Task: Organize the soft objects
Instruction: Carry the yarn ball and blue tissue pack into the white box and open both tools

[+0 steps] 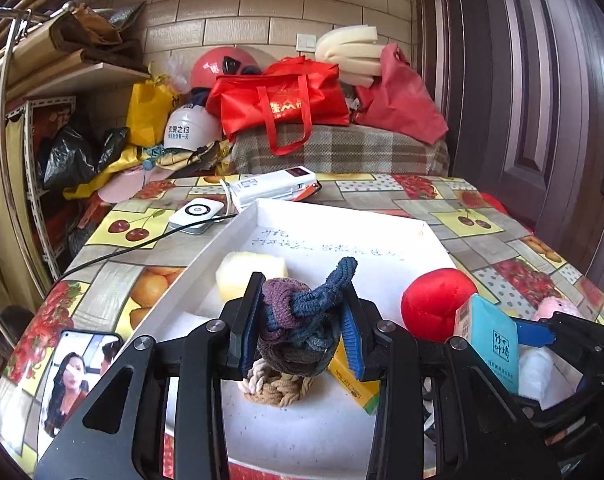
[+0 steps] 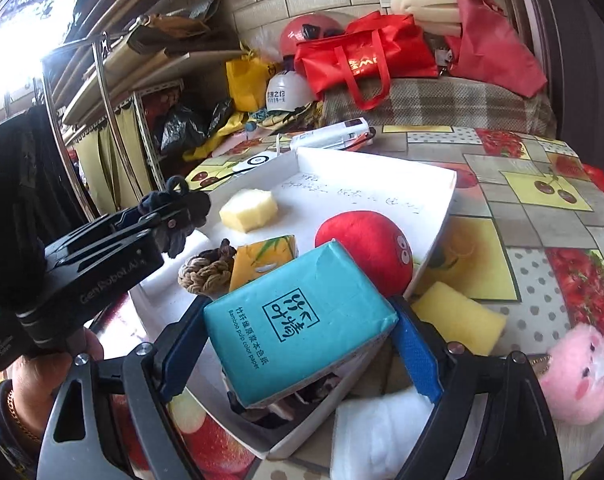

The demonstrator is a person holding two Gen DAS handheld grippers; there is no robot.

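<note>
Teal tissue pack [image 2: 298, 320] pinched by right gripper [image 2: 302, 344]; left gripper [image 1: 300, 320] clamps knotted rope toy [image 1: 302, 320].

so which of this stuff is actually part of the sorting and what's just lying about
Part of the job:
left claw shut on knotted fabric bundle
right claw shut on teal tissue pack
white tray
red plush ball
pink plush toy
yellow sponge

Just lying about:
phone
power bank
red bag
helmets

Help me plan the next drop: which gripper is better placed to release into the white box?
Left. The left gripper holds the knitted bundle over the white box; the right gripper's teal tissue pack overhangs its near rim.
</note>
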